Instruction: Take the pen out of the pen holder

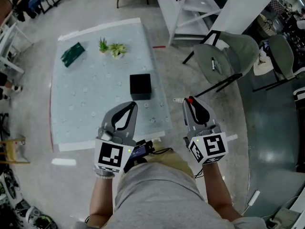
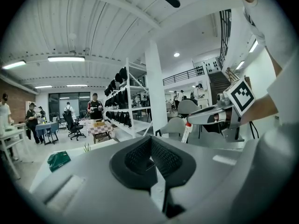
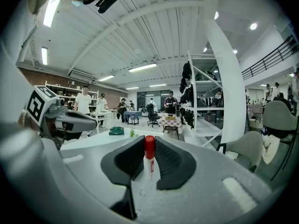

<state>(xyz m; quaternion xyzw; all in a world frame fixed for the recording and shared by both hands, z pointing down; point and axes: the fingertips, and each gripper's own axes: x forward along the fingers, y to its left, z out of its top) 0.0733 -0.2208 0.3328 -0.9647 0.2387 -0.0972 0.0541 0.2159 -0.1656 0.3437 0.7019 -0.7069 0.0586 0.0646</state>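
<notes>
The black square pen holder (image 1: 140,86) stands on the pale table (image 1: 86,109), near its right side. My right gripper (image 1: 189,100) hovers off the table's right edge, shut on a white pen with a red cap (image 3: 149,157) that stands upright between its pads. My left gripper (image 1: 132,105) hangs over the table's near edge, just this side of the holder, with its jaws shut and nothing between them (image 2: 150,146). In the left gripper view the right gripper (image 2: 215,115) shows with the pen (image 2: 187,132) pointing down from it.
A green packet (image 1: 72,54) and two small plants (image 1: 112,47) lie at the table's far side. Grey chairs (image 1: 228,56) stand to the right, a white shelf rack (image 1: 190,8) behind them. People stand in the far background (image 2: 95,107).
</notes>
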